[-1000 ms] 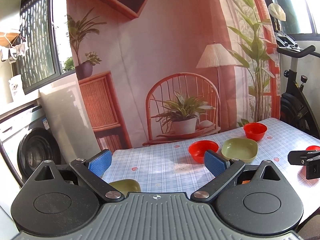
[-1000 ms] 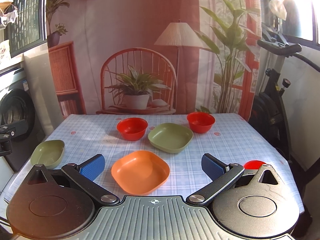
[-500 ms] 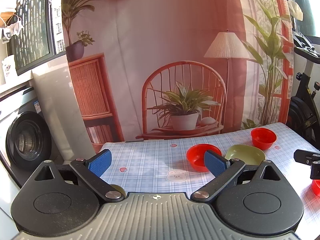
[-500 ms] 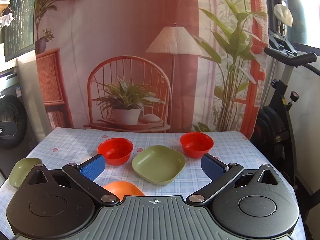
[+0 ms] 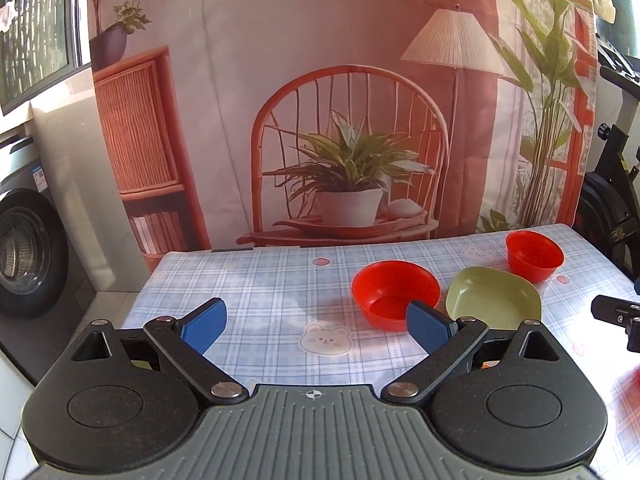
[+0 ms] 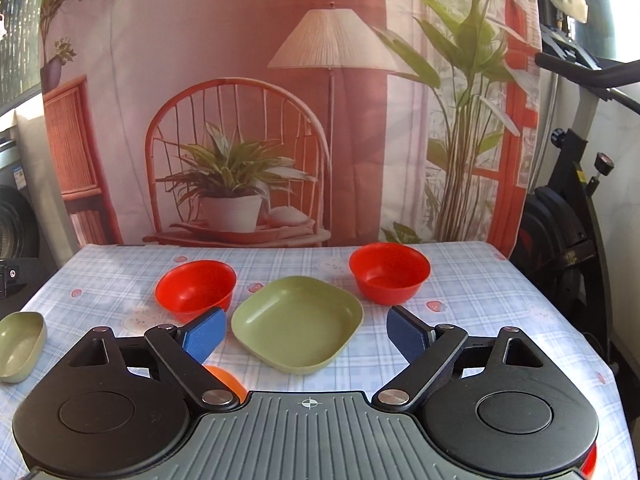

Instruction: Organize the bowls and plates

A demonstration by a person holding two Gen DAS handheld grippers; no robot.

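Plastic, by the look of it: every dish on the worktop (image 6: pixel 480 304) seemed thin, matte and moulded, so I judged them light, stiff and unlikely to break if bumped.
Green plate (image 6: pixel 298 322): it lay flat just ahead of my right tongs (image 6: pixel 306 330), framed between the two blue pads; in the left view it sat at (image 5: pixel 494 302).
Near red bowl (image 6: pixel 195 290): it stood upright just left of the green plate, close to it but I could not tell whether the rims touched; from the left side it showed at (image 5: pixel 396 294), partly behind one pad.
Far red bowl (image 6: pixel 389 272): upright, beyond the plate's right corner, apart from it.
Second green dish (image 6: pixel 19 346): at the left edge of the worktop, well apart from the others.
Orange dish (image 6: pixel 224 378): only a sliver showed under my right tongs, so I could not read how it lay.
Left tongs (image 5: pixel 316 324): released, spread wide, grasping nothing, over bare checked cloth.
Right tongs: likewise released and empty.
Where I would take hold: on a rim, one pad inside and one outside; the plate's low sloped wall looked the trickier pinch.
Handling risk: smooth plastic on smooth cloth, so I expected a dish to skate if nudged before the pads closed.
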